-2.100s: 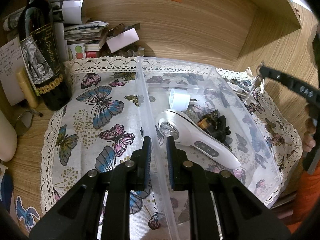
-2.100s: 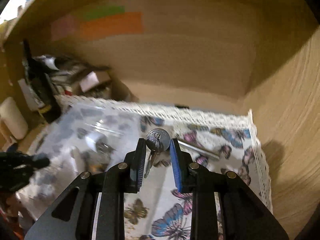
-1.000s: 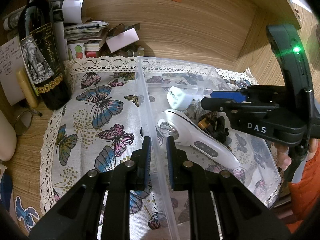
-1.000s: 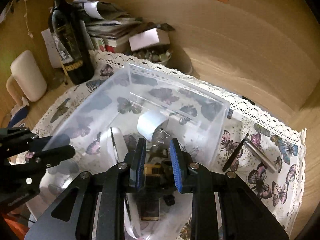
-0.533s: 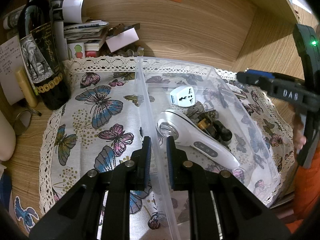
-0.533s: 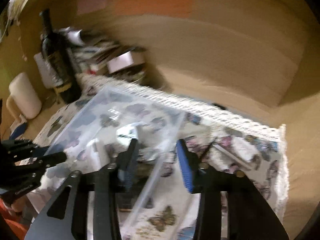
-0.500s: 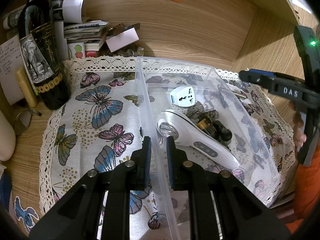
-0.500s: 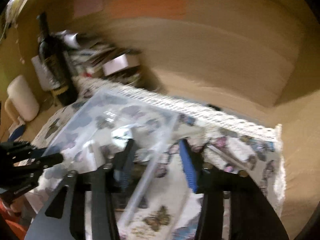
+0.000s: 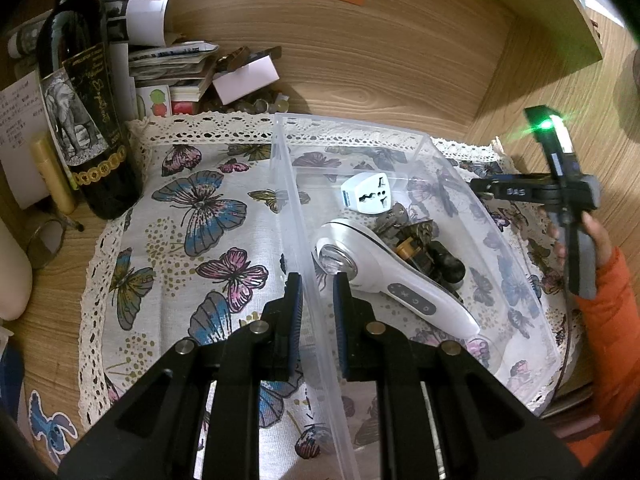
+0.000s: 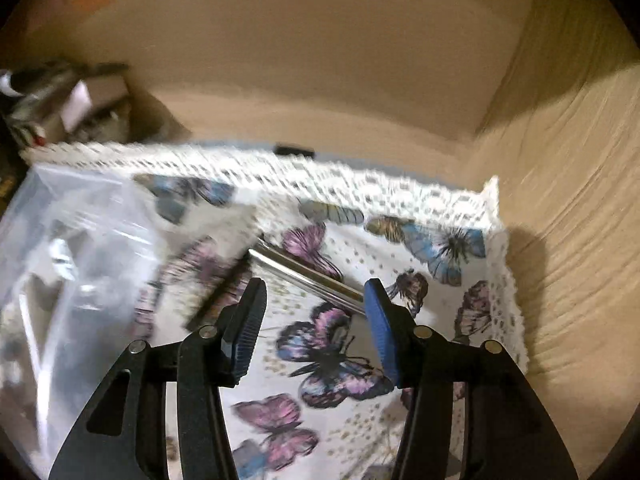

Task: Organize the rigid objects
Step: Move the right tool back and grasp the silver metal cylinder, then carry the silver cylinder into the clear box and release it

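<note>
My left gripper [image 9: 316, 308] is shut on the near side wall of a clear plastic bin [image 9: 288, 200]. Inside the bin lie a white plug adapter [image 9: 366, 198], a white handheld device [image 9: 384, 276], a bunch of keys [image 9: 394, 220] and small dark items [image 9: 440, 264]. To the right of the bin, my right gripper [image 10: 316, 300] stands open with nothing between its fingers, above the butterfly cloth [image 10: 332, 352]. A silver pen [image 10: 304, 274] lies just beyond its fingertips, with a dark stick [image 10: 216, 304] beside it. The right wrist view is blurred by motion.
A dark wine bottle [image 9: 84, 120], stacked papers and booklets [image 9: 168, 68] and a dish of coins [image 9: 256, 104] crowd the back left. Wooden walls close the back and the right side. A hand in an orange sleeve [image 9: 608, 312] holds the right gripper [image 9: 480, 186].
The right gripper let the keys go inside the bin, opened, and swung right, out of the bin, to above the cloth near the silver pen. The left gripper kept still.
</note>
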The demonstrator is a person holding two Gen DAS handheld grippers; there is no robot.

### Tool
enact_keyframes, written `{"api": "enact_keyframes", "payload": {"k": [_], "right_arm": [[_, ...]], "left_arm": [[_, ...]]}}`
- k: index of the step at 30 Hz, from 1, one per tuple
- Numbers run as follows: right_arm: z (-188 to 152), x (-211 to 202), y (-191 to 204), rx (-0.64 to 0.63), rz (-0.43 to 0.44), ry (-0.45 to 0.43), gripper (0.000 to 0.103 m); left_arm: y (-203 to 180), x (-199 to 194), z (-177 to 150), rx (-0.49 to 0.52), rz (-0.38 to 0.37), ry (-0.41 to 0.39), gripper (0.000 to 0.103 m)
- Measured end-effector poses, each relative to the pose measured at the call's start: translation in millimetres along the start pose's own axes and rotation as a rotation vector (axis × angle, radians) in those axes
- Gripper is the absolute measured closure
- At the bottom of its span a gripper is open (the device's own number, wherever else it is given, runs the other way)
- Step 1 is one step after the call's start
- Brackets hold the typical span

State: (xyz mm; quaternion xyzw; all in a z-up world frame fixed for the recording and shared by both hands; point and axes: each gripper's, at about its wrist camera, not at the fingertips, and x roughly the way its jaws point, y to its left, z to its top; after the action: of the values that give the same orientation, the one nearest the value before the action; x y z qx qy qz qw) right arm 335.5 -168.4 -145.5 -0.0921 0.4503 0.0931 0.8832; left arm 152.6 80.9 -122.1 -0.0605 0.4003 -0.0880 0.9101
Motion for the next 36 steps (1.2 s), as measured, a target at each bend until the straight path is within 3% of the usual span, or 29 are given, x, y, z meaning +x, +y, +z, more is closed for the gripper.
{"api": "enact_keyframes", "payload": {"k": [5,8,13,17,24,36], "right_arm": [[2,25,-7,-0.01,-0.034,0.041,0.055],[4,34,-9,-0.003,-0.006,0.057,0.056],[3,30,-2,-0.021,0.062,0.056,0.088],[-5,18,9,-0.035,0.07,0.034,0.089],[-17,-37,26,-0.018,0.1,-0.093,0.089],[-23,-130,69,-0.107,0.161,-0.317,0.089]], "left_arm": [[-1,0,0,0.001,0.003,-0.001,0.09],[-1,0,0,0.0,0.002,-0.002,0.09],[-1,0,0,0.002,0.003,0.001,0.09],[0,1,0,0.0,0.0,0.004,0.09],[1,2,0,0.005,-0.002,0.004,0.09],[0,2,1,0.015,-0.001,0.004,0.09]]}}
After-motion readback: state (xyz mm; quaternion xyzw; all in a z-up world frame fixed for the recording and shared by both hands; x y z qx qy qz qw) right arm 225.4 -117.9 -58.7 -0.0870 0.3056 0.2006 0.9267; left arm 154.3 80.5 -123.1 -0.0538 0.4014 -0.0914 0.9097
